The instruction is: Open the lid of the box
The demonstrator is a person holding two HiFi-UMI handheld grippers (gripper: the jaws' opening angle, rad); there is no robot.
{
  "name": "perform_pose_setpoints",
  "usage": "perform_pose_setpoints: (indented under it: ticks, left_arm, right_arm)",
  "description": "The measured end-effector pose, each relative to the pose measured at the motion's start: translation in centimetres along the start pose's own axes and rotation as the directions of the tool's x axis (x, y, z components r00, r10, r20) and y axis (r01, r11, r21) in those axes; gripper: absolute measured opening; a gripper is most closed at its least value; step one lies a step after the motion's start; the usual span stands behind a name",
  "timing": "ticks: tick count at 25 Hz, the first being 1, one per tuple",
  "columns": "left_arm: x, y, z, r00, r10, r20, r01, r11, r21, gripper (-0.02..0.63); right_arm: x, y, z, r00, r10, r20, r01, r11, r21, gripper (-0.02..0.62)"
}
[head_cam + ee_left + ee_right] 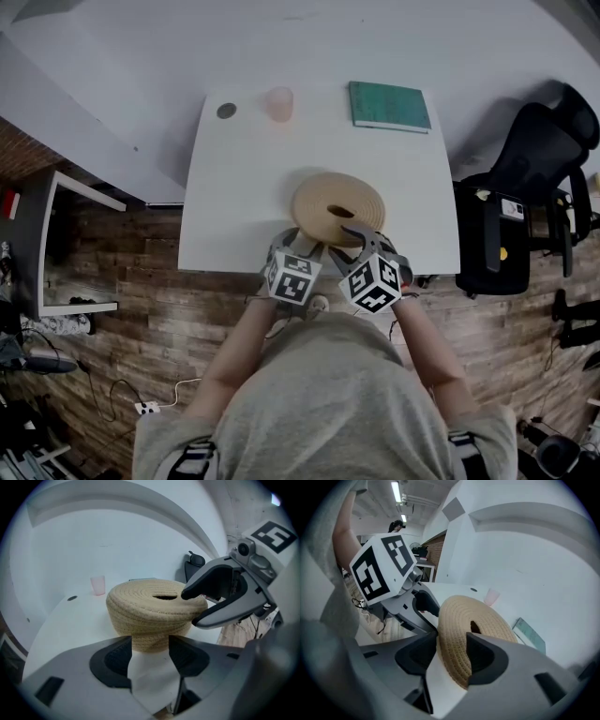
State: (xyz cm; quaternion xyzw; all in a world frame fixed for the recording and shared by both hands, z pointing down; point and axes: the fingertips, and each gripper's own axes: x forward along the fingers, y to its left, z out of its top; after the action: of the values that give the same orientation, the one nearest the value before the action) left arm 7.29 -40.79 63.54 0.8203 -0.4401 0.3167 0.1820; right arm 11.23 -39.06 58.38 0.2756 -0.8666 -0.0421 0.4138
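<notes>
My left gripper [150,644] has its jaws spread wide. The near wall of the woven box [337,208] sits in the gap at their tips, and I see neither pad pressing on it. My right gripper [452,639] is rolled onto its side with its jaws also apart, straddling the rim of the lid [485,620]: one finger lies across the lid's top close to the hole [340,212], the other stands outside the rim. I cannot make out whether those pads actually touch the weave.

In the head view both grippers meet the box on its near side, the left at about 7 o'clock and the right at about 5 o'clock. The box stands on the white table [234,216], toward the near edge, with its lid down.

Outward from the box, a pink cup [278,103] stands at 11 o'clock near the far edge, with a small dark disc [226,111] just beside it toward 10 o'clock. A green book [389,105] lies at 1 o'clock. A black chair [534,159] stands off the table at 3 o'clock, on the wooden floor [141,319].
</notes>
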Motion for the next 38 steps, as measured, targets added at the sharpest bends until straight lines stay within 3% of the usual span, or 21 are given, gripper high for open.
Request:
perform_pose_setpoints:
  ticks: [6, 30, 38]
  left_arm:
    - [0.7, 0.4, 0.0, 1.000, 0.007, -0.012, -0.007, 1.000, 0.002, 0.221]
    - [0.9, 0.4, -0.2, 0.999, 0.045, -0.023, -0.045, 0.999, 0.027, 0.221]
    - [0.9, 0.3, -0.1, 0.999, 0.042, -0.028, -0.041, 0.998, 0.036, 0.221]
  right_arm:
    - [0.8, 0.1, -0.1, 1.000, -0.007, -0.013, 0.006, 0.997, -0.076, 0.170]
    - [-0.3, 0.3, 0.5, 0.999, -0.051, 0.003, 0.051, 0.984, -0.169, 0.124]
    - [-1.9, -1.3, 2.0, 0.995, -0.091, 0.048, 0.096, 0.987, -0.131, 0.094]
